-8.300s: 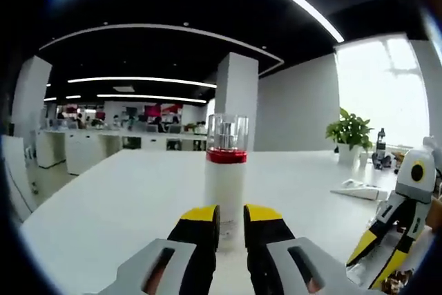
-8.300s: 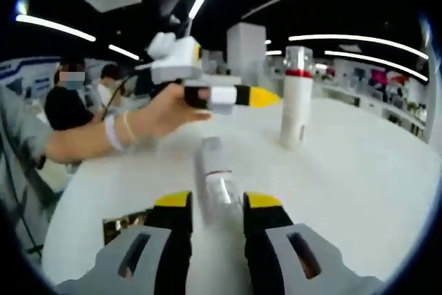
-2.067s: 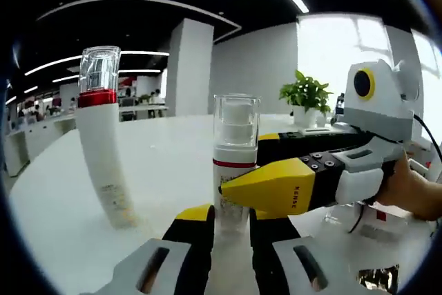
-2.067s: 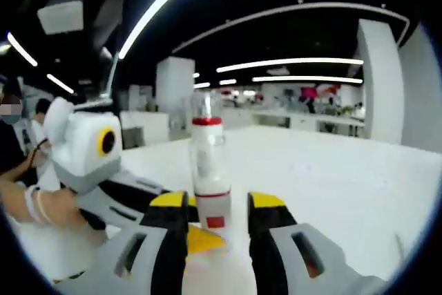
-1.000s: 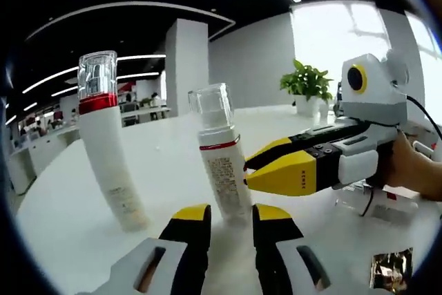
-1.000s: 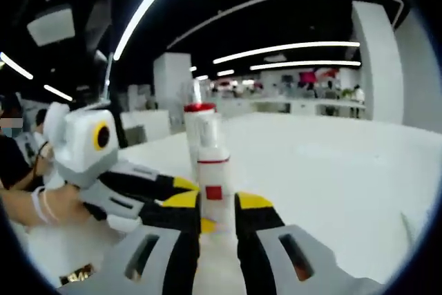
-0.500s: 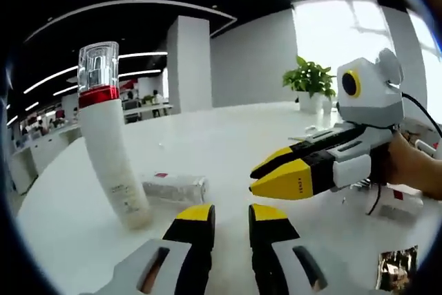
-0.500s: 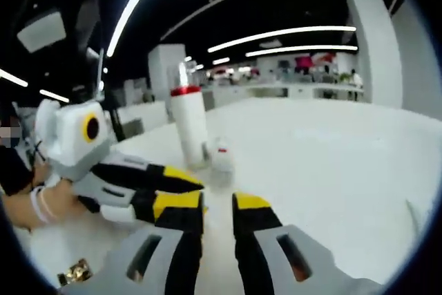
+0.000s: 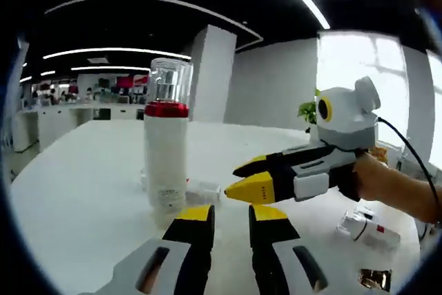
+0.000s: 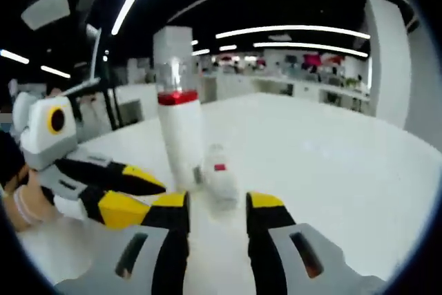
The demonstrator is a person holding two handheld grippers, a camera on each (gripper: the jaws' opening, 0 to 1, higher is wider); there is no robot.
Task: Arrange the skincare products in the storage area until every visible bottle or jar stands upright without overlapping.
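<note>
Right hand-held gripper level, open, small bottle lying ahead

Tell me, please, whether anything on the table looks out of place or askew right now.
Yes. The small pump bottle lies on its side on the white table, right beside the upright tall bottle. Another bottle also lies flat farther off.
</note>
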